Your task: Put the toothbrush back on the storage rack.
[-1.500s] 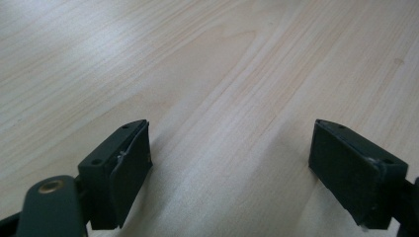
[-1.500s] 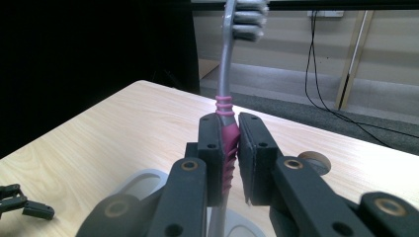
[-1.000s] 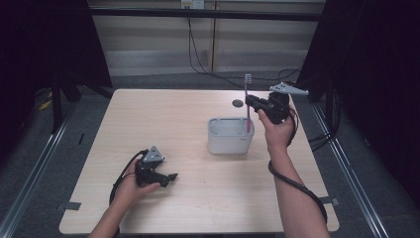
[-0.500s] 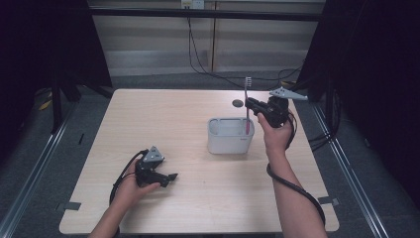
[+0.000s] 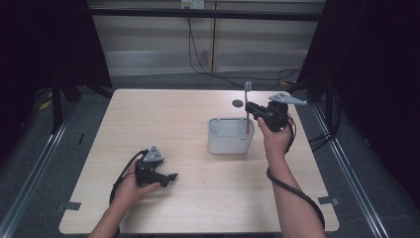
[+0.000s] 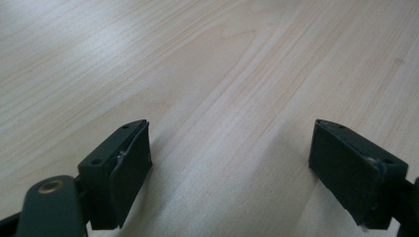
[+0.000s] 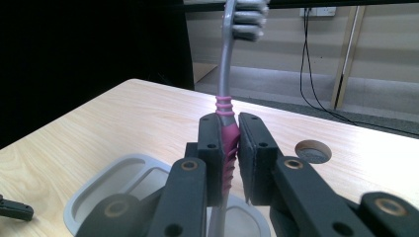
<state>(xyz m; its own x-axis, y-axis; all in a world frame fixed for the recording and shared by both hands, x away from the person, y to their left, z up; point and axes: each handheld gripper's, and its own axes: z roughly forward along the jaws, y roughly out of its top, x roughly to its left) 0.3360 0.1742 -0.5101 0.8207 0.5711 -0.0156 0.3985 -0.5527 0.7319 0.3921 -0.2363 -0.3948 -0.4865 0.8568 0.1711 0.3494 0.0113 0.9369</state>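
R claw (image 7: 230,158): clamped on toothbrush (image 7: 226,106), upright, holder (image 5: 230,135) just below | L claw (image 6: 230,168): wide open, nothing held, on bench (image 6: 207,64)

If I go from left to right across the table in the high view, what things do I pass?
Left hand-held gripper, resting on the table with its jaws open → white holder → toothbrush standing upright over the holder's right end → right hand-held gripper, shut on the toothbrush.
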